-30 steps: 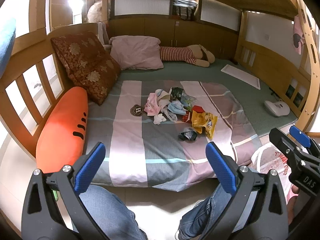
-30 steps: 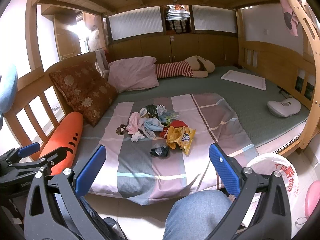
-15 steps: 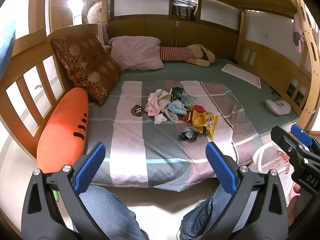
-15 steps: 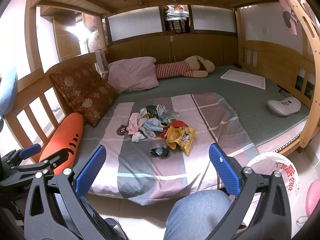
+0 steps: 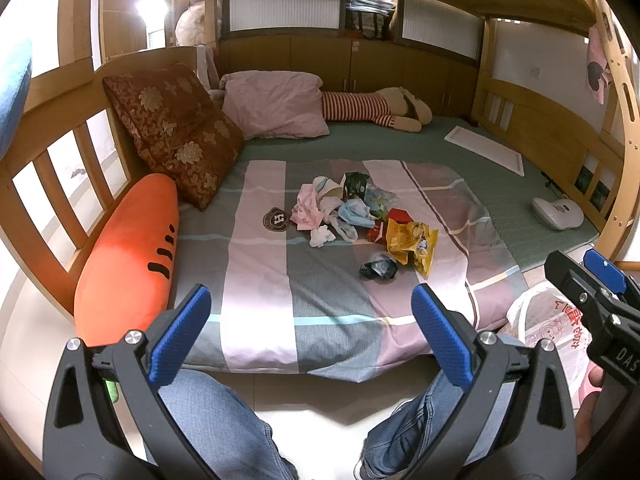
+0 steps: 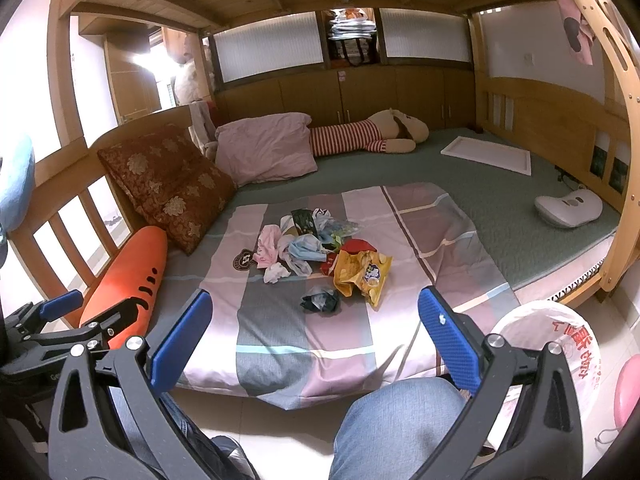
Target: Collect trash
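Change since 1 s ago: nearly none; in the left wrist view the right gripper [image 5: 592,280] sits a little lower at the frame edge. Left gripper [image 5: 310,330]: fingers spread wide, empty. Right gripper [image 6: 314,338]: fingers spread wide, empty. Trash pile [image 5: 360,216]: mid-bed on the striped blanket [image 5: 260,280], well ahead of both; includes 1 yellow snack bag [image 5: 414,242] and 1 dark crumpled wrapper [image 5: 378,266]. White plastic bag [image 6: 560,336]: on the floor, right of the bed. Pink round object [image 6: 626,394]: right view only. Carrot pillow [image 5: 132,248]: left edge.
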{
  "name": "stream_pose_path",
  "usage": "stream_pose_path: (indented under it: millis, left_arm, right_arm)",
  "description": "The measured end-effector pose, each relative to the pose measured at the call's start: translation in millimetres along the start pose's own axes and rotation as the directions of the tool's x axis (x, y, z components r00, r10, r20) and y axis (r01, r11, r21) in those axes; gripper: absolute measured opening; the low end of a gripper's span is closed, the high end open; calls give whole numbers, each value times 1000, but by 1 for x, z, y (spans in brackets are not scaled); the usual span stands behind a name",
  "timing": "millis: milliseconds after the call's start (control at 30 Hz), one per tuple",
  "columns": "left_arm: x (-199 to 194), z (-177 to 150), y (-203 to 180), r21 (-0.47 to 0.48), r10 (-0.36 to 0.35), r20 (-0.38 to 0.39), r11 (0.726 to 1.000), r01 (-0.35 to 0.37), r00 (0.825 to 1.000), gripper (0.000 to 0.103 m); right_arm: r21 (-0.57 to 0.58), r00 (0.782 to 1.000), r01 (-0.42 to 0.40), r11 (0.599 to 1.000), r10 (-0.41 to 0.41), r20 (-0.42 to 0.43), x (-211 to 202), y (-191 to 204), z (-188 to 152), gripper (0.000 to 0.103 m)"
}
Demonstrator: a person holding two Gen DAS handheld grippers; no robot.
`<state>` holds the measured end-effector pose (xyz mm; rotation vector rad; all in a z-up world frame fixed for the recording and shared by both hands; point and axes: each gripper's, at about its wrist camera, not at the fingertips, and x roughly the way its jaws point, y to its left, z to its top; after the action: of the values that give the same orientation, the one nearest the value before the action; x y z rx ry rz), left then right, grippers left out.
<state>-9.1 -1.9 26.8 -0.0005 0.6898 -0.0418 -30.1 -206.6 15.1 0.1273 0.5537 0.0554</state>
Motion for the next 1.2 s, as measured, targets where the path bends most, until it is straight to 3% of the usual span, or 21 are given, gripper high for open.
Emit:
stream_pose_path:
  millis: [567,800,967,1100,1200]
  left_arm:
    - [14,-13,1,-3,-12,-30,1000,12,999,100]
    - [29,-24,2,-43,-13,2,999,14,1000,100]
    - [58,-38,1,-31,-49,-22,998,48,999,100]
    - [74,-42,-1,14,-26,-38,1000,27,999,100]
    - [88,-40,2,32,-59,-68,998,61,996,100]
  right_arm:
    - [26,1000,17,1000,-18,1,2,-3,-6,101]
    - [31,999,29,999,-30,24,17,-11,-19,101]
    - [31,999,29,999,-28,-27,43,-22,-28,101]
    - [48,999,24,999,-25,37,48,-27,-30,101]
    - [40,995,6,999,-10,100,52,-30,-24,101]
